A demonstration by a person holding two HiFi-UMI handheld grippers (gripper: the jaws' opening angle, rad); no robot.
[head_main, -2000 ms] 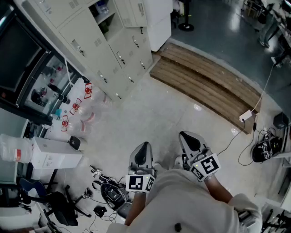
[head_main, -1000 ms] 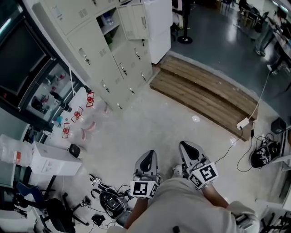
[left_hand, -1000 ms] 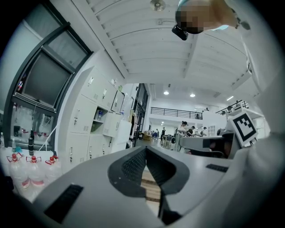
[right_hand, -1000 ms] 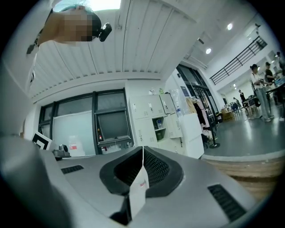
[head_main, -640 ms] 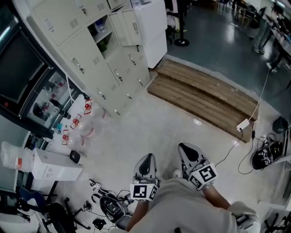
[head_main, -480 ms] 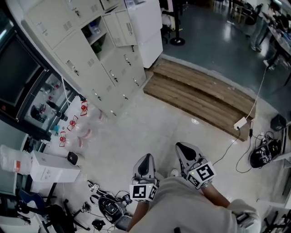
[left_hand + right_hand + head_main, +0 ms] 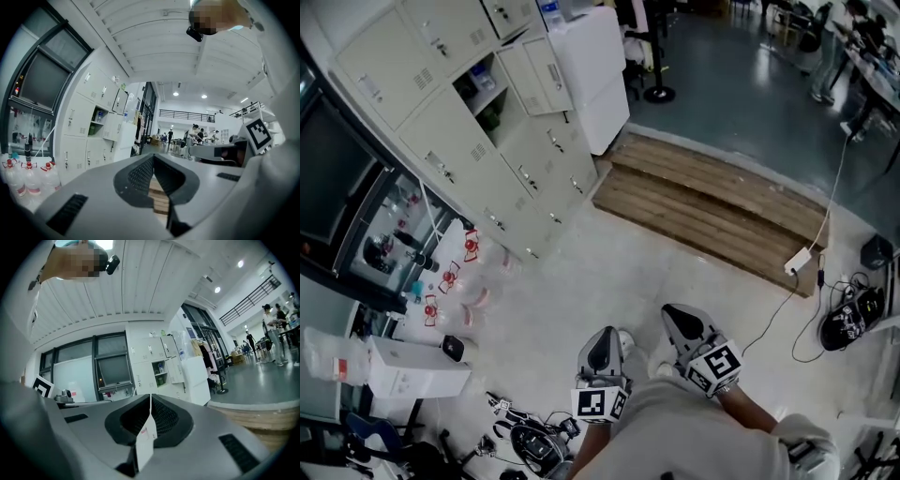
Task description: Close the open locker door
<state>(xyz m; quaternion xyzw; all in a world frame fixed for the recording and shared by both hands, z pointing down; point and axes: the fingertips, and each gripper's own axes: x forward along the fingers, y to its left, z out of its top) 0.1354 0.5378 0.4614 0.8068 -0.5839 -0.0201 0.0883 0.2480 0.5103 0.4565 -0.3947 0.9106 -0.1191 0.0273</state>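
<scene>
Though well apart from both grippers, hangs open in upper row of grey locker bank [image 7: 487, 159], beside white cabinet [image 7: 595, 75]: pale grey metal locker door [image 7: 536, 75]. Nearer, side by side: left gripper [image 7: 602, 341], jaws pressed together on nothing; right gripper [image 7: 677, 319], jaws clamped on small white paper slip [image 7: 145, 437].

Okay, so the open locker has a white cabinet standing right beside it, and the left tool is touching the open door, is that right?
Not quite. The left tool is not touching the open door. The head view shows it held close to the person's body, far across the floor from the lockers. The white cabinet does stand right beside the open locker.
</scene>
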